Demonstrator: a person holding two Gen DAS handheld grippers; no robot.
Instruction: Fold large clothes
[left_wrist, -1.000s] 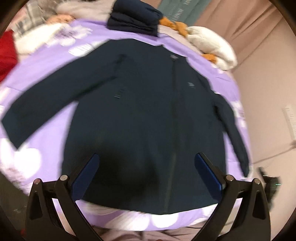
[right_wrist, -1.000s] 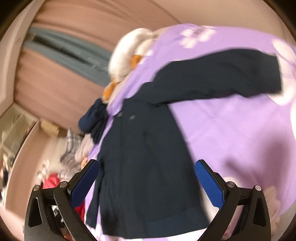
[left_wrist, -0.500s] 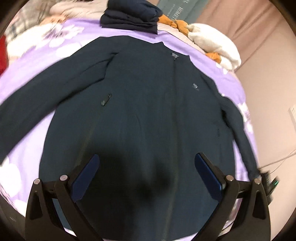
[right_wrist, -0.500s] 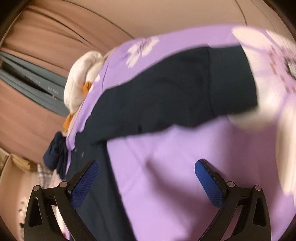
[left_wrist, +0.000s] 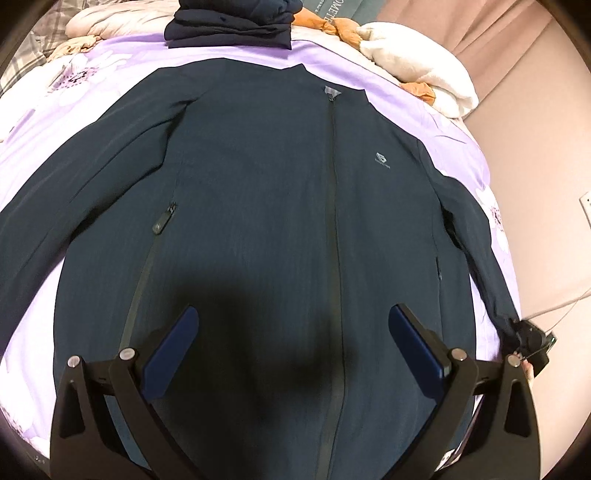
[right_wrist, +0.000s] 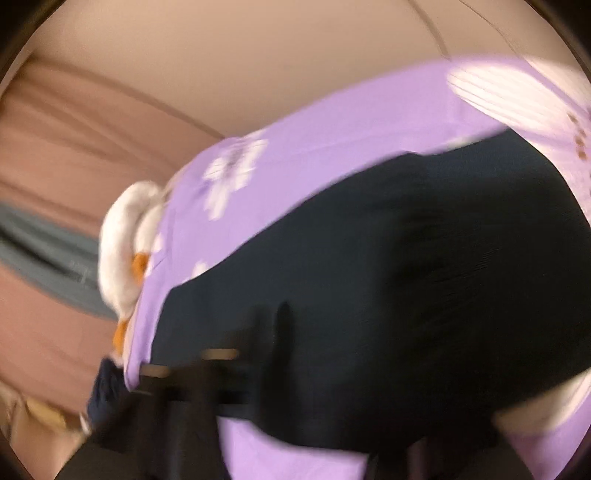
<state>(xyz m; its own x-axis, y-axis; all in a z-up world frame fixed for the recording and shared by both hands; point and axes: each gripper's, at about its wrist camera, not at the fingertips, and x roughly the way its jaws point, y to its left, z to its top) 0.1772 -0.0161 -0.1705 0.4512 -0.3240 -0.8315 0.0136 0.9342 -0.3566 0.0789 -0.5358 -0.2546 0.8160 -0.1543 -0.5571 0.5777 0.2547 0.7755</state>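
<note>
A dark navy zip-front jacket (left_wrist: 258, 206) lay spread flat, front side up, across a lilac bedspread with white flowers (left_wrist: 454, 147). Its collar pointed toward the far end of the bed and its hem lay nearest the left wrist camera. The centre zip was closed up to the neck, with a small pale logo on one side of the chest and a zipped pocket on the other. Both sleeves were stretched outward and down along the body. In the blurred right wrist view, one sleeve (right_wrist: 406, 266) filled most of the frame.

purple floral bed (left_wrist: 458, 122), navy jacket (left_wrist: 258, 206) spread flat, folded clothes (left_wrist: 229, 22)
</note>
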